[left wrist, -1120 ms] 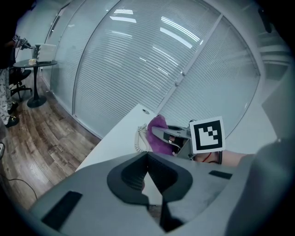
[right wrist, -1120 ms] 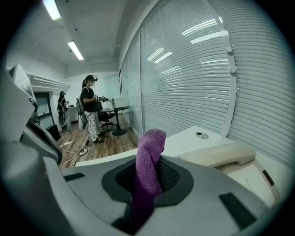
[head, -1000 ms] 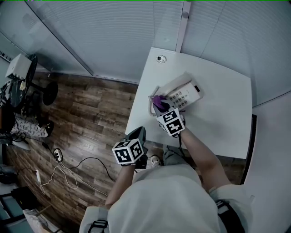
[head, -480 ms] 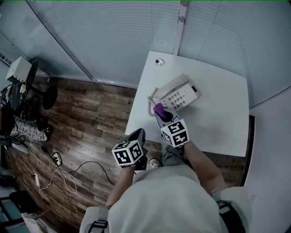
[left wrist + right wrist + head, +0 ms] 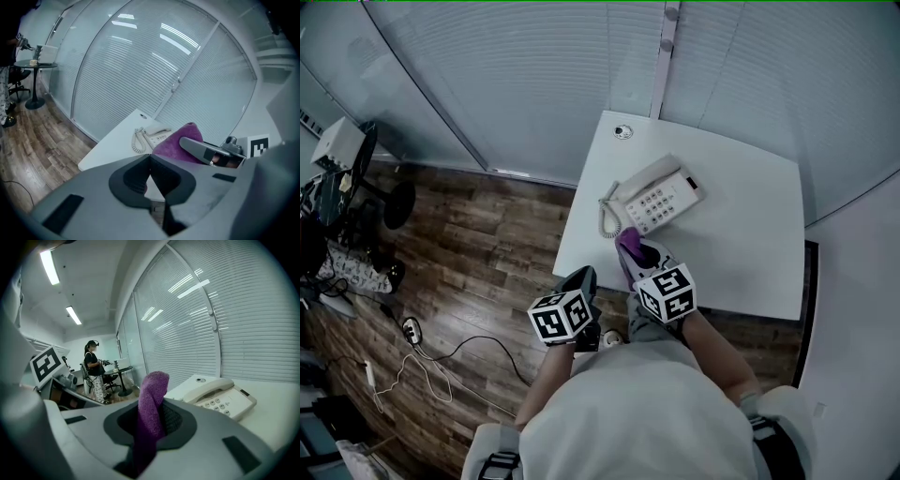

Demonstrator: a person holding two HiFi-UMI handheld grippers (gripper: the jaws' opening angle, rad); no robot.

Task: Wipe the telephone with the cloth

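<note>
Nearest the person, the left hand-held gripper (image 5: 583,277) hangs over the wooden floor (image 5: 478,234), just off the tabletop (image 5: 741,253). Its own view shows the jaws together with nothing between them, so it takes no part in the work for now.

Beside it, over the tabletop's near edge, the right hand-held gripper (image 5: 630,248) is clamped on the purple cloth (image 5: 151,408). A folded end of the cloth stands up out of the jaws.

Beyond that, the telephone (image 5: 661,195) sits on the tabletop towards the left edge, set at an angle. Its handset (image 5: 208,389) is in the cradle and its coiled cord (image 5: 607,220) hangs at the near left end. The cloth is clear of the telephone, with bare tabletop between them. Behind the tabletop stands a wall of blinds (image 5: 534,75).

The step in hand looks like a pause in the wiping, or its end: the cloth is lifted off and held near the phone, not on it. Which of the two, these views do not settle.

If more wiping is due, the right hand-held gripper must reach forward and tip down. That would lay the free fold flat on the keypad or handset. Pressure should stay light so the handset is not knocked from its cradle. The left one could steady the base if it slides.
</note>
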